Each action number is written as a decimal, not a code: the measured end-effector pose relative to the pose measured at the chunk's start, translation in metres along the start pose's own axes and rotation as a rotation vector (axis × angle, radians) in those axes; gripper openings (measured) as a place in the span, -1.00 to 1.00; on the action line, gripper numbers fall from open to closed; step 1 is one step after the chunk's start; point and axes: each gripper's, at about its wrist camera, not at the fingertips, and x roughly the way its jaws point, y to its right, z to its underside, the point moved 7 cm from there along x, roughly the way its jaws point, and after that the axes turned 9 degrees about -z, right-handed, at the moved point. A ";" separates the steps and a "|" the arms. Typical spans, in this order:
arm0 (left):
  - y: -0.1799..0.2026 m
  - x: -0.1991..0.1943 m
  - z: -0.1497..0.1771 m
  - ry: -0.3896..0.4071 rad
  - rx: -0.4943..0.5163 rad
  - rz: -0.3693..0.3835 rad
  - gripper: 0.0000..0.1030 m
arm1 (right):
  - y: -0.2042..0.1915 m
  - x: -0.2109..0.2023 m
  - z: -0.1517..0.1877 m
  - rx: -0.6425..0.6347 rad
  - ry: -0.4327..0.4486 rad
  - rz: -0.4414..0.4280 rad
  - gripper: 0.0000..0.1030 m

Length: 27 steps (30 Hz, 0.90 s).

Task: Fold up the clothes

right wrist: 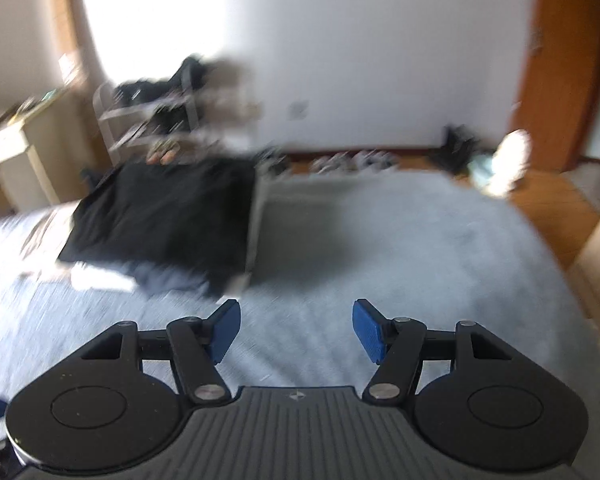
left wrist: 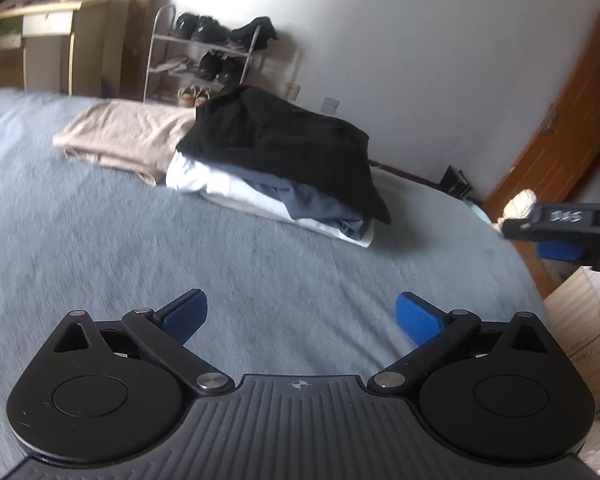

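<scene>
Bed (left wrist: 100, 240): folded stack, black garment (left wrist: 284, 140) topmost. My left gripper (left wrist: 301, 318) wide, empty; my right gripper (right wrist: 296, 330) parted, empty, both nearer than the stack.

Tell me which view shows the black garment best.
The left wrist view: the black garment is sharp there, lying on top of the pile on the bed, over a grey piece and a white piece. The right wrist view shows it only as a motion-blurred dark shape.

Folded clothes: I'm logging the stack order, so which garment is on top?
The black garment; it covers the grey-blue and white ones.
</scene>
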 end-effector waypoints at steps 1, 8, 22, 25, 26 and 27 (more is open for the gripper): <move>0.005 -0.002 0.000 0.001 -0.004 0.005 0.97 | 0.005 -0.009 -0.004 0.005 0.022 0.019 0.26; 0.012 -0.025 -0.011 0.027 -0.034 -0.037 0.97 | 0.001 -0.044 -0.034 -0.022 0.067 -0.018 0.36; -0.009 0.006 -0.013 -0.036 0.062 -0.194 0.97 | -0.034 0.024 -0.046 -0.108 0.059 -0.259 0.36; -0.024 0.002 -0.019 -0.029 0.064 -0.208 0.97 | -0.032 0.036 -0.063 -0.082 0.041 -0.281 0.36; -0.031 -0.002 -0.022 -0.012 0.061 -0.216 0.97 | -0.030 0.038 -0.069 -0.072 0.044 -0.296 0.36; -0.038 -0.006 -0.026 0.006 0.055 -0.224 0.97 | -0.030 0.039 -0.074 -0.068 0.057 -0.309 0.36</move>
